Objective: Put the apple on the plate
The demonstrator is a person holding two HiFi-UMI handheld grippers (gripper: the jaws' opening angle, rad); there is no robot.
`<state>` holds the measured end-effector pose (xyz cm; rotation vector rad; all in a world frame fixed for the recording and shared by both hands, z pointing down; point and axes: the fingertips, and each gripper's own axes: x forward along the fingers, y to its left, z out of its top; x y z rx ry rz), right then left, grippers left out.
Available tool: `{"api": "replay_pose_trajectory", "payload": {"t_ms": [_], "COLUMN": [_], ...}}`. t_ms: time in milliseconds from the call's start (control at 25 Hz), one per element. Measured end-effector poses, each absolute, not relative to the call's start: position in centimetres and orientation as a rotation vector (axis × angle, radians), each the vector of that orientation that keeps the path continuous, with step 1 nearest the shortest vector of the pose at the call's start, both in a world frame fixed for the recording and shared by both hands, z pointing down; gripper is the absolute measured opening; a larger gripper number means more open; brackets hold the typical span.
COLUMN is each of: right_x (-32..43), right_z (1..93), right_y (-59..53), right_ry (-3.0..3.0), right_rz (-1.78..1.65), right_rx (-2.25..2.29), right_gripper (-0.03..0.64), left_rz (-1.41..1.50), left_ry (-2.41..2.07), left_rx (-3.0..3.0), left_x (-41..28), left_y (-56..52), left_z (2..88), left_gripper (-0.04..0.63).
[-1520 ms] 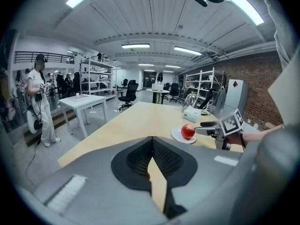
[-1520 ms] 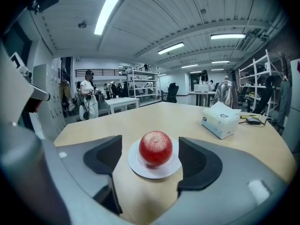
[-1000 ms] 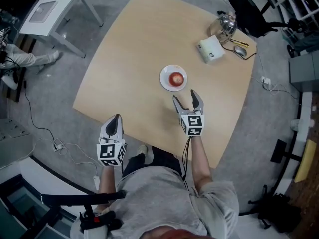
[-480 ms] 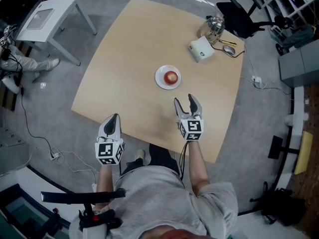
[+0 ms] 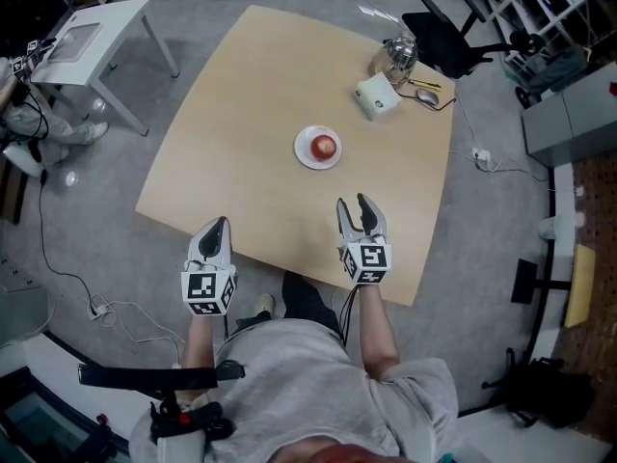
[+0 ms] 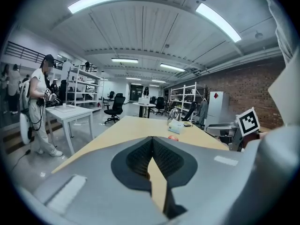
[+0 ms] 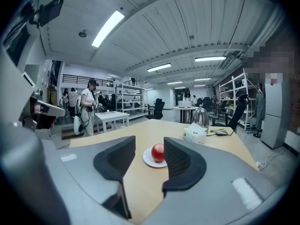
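A red apple (image 5: 324, 146) sits on a small white plate (image 5: 307, 157) in the middle of the tan table (image 5: 241, 95). My right gripper (image 5: 353, 203) hovers over the table's near side, well short of the plate and pointing at it. Its jaws have just been closing; a gap still shows and nothing is between them. In the right gripper view the apple (image 7: 158, 152) and plate (image 7: 148, 161) show beyond the jaws of the right gripper (image 7: 150, 144). My left gripper (image 5: 218, 222) is shut and empty at the table's near edge. Its closed tips (image 6: 151, 142) show in the left gripper view.
At the table's far right corner stand a white tissue box (image 5: 375, 95), a metal kettle (image 5: 397, 54) and a computer mouse (image 5: 427, 95). A black chair (image 5: 453, 37) is behind them. A white side table (image 5: 92, 32) stands on the floor at far left.
My right gripper has drawn back from the plate toward the person, and its jaws have narrowed. The left gripper has shifted slightly. The apple stays on the plate.
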<state>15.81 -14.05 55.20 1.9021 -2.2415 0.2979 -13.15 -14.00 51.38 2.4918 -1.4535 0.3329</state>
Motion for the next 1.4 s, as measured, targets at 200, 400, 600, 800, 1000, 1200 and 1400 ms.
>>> {"api": "replay_pose_trajectory", "payload": {"t_ms": [200,400,600,800,1000,1200,1400], "right_x": [15.6,15.6,16.0,16.2,16.5,16.3,15.9], "right_z": [53.8,52.2,51.1,50.6,49.7,48.7,48.2], "right_y": [-11.9,-9.1,-5.9,-3.1,-0.9,0.7,2.0], "right_ry": [-2.222,-2.199,-2.172,-2.152,-2.138,-2.124,-2.114], "right_rz": [0.267,0.225,0.205,0.210,0.194,0.170,0.146], "right_rx": [1.961,2.023,2.085,2.138,2.190,2.225,2.244], "right_gripper": [0.176,0.152,0.138,0.118,0.087,0.064,0.052], "left_rz": [0.303,0.277,0.248,0.235,0.224,0.202,0.175], "left_ry": [-1.427,-1.394,-1.363,-1.338,-1.317,-1.287,-1.265], "left_rx": [2.538,2.584,2.630,2.661,2.693,2.735,2.766], "left_x": [-13.2,-12.9,-12.2,-12.0,-11.5,-11.0,-10.8], "left_y": [-13.4,-12.2,-10.8,-9.5,-8.4,-7.6,-6.8], "left_z": [50.6,49.8,48.6,47.9,47.2,46.1,45.3], "left_gripper": [0.018,0.018,0.018,0.018,0.018,0.018,0.018]}}
